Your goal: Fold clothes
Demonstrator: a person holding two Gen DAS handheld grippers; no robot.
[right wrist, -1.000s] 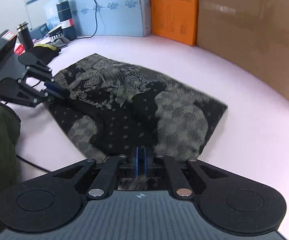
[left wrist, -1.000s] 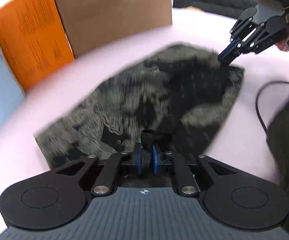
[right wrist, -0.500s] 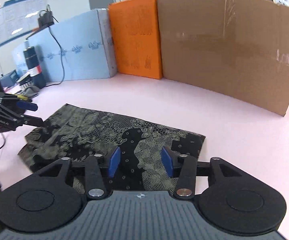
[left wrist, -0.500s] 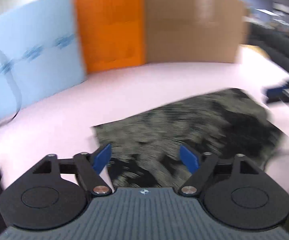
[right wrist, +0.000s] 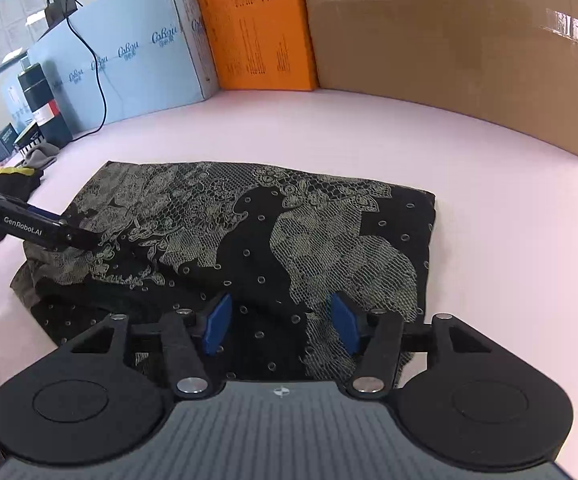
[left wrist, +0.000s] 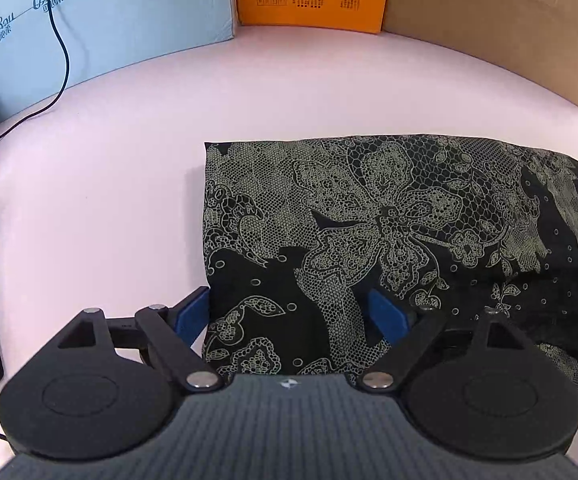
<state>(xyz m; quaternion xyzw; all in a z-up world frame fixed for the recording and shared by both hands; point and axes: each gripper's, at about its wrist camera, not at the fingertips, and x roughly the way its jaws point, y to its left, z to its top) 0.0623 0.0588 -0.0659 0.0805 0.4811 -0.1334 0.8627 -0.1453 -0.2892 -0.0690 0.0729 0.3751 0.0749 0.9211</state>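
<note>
Garment (left wrist: 389, 216) folded on table (left wrist: 129, 168)

Both grippers point down at a slant. The left gripper (left wrist: 291, 312) has its 2 blue pads (left wrist: 387, 316) spread wide and its jaws are opening, nothing pinched between them. The right gripper (right wrist: 281, 326) is about halfway apart, its jaws opening too, pads (right wrist: 217, 324) gripping nothing. In the right wrist view, the left one comes in from the left edge.

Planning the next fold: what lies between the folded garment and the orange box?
Only bare pink table between the garment and the orange box; both wrist views show it.
</note>
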